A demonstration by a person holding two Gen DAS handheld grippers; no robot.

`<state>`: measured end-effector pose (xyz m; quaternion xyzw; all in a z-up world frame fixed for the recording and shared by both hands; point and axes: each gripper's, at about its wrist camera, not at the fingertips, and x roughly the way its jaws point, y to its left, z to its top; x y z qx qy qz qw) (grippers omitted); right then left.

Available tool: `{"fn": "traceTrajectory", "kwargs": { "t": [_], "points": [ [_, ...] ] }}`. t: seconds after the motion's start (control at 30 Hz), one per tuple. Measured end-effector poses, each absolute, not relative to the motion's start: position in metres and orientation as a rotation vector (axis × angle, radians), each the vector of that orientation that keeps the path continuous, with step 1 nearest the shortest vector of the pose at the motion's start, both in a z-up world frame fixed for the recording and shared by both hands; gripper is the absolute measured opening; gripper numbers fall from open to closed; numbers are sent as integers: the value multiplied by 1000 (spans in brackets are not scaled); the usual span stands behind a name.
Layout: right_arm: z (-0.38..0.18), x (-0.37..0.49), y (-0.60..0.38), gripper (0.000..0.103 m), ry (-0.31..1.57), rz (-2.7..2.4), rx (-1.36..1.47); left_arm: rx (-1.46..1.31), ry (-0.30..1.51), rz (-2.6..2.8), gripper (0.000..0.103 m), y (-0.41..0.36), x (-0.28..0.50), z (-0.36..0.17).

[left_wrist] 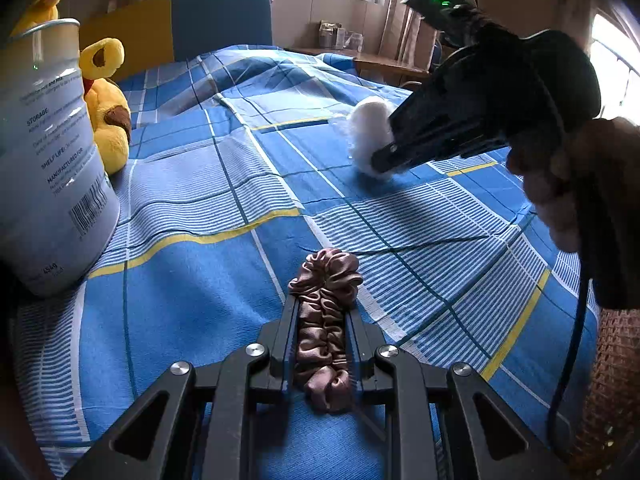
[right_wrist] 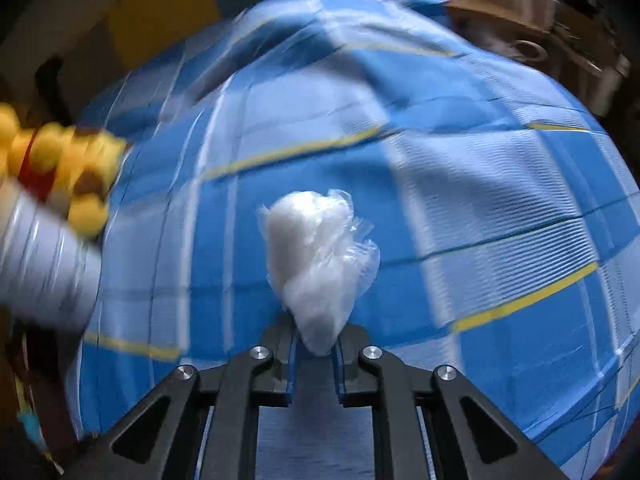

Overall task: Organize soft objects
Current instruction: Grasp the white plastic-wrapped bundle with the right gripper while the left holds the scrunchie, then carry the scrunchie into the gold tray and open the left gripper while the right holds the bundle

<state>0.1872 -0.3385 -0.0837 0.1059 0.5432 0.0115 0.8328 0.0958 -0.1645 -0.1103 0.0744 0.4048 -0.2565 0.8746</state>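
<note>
My left gripper [left_wrist: 322, 312] is shut on a brown satin scrunchie [left_wrist: 326, 320], squeezed between its fingers just above the blue plaid bedsheet [left_wrist: 192, 280]. My right gripper [right_wrist: 316, 344] is shut on a white cotton wad in clear plastic [right_wrist: 316, 256] and holds it above the sheet. In the left wrist view the right gripper [left_wrist: 390, 156] and its cotton wad [left_wrist: 368, 132] sit at mid right. A tall white tin can [left_wrist: 44, 152] stands at the left, open at the top; it also shows blurred in the right wrist view [right_wrist: 44, 264].
A yellow plush bear [left_wrist: 108, 112] sits behind the can; it also shows in the right wrist view [right_wrist: 72, 168]. A blue and yellow headboard [left_wrist: 192, 24] lies at the far end. A wooden desk [left_wrist: 384, 64] stands beyond the bed's right side.
</note>
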Motion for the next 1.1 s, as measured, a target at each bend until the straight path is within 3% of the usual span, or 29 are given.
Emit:
{"fn": "traceTrajectory", "kwargs": {
  "t": [0.77, 1.1],
  "points": [
    [-96, 198, -317, 10, 1179, 101, 151, 165, 846, -528, 22, -165, 95, -109],
    [-100, 202, -323, 10, 1171, 98, 200, 146, 883, -509, 18, -155, 86, -88]
  ]
}}
